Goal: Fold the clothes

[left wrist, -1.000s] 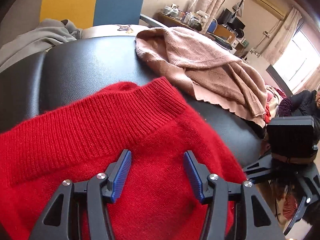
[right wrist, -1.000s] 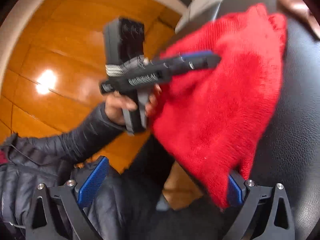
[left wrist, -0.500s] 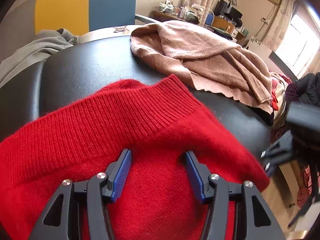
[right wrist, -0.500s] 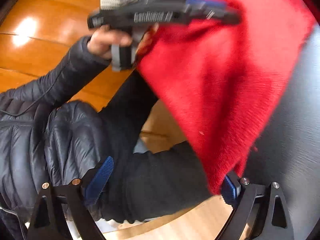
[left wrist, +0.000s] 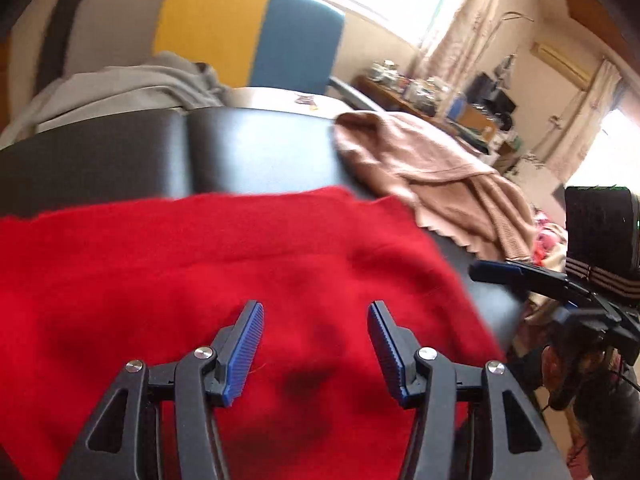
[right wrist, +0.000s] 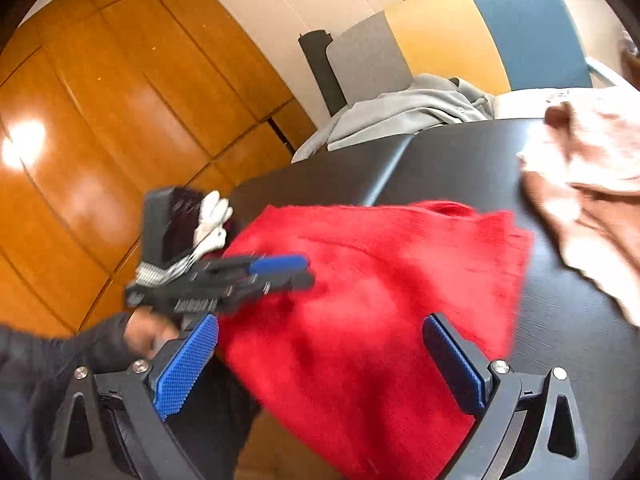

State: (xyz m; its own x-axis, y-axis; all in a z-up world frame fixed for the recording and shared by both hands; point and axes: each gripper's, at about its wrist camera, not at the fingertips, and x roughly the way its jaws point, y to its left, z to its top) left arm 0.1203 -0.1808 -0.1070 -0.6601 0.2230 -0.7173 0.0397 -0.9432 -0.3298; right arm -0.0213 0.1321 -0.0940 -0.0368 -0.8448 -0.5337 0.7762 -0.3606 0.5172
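A red knit sweater (left wrist: 240, 264) lies spread on the black padded table (left wrist: 260, 148), with its near part hanging over the front edge. My left gripper (left wrist: 316, 344) hovers over it with its jaws apart and nothing pinched between the blue pads. In the right wrist view the sweater (right wrist: 380, 300) fills the middle, and the left gripper (right wrist: 276, 270) reaches over its left side. My right gripper (right wrist: 320, 328) is wide and its jaws are opening; the sweater lies under the gap, untouched by the pads. The right gripper (left wrist: 520, 276) also shows at the table's right edge.
A pink-brown knit garment (left wrist: 440, 176) is heaped on the table's far right (right wrist: 592, 184). A grey garment (left wrist: 132, 88) lies behind the table, before a yellow and blue chair back (left wrist: 248, 28). Wooden panelling (right wrist: 100, 120) is at left. A dark sleeve (right wrist: 60, 352) holds the left gripper.
The right gripper has risen and tipped up from the hanging sweater corner, so it now looks over the table. The left gripper has shifted across the sweater, whose far edge now looks straighter.
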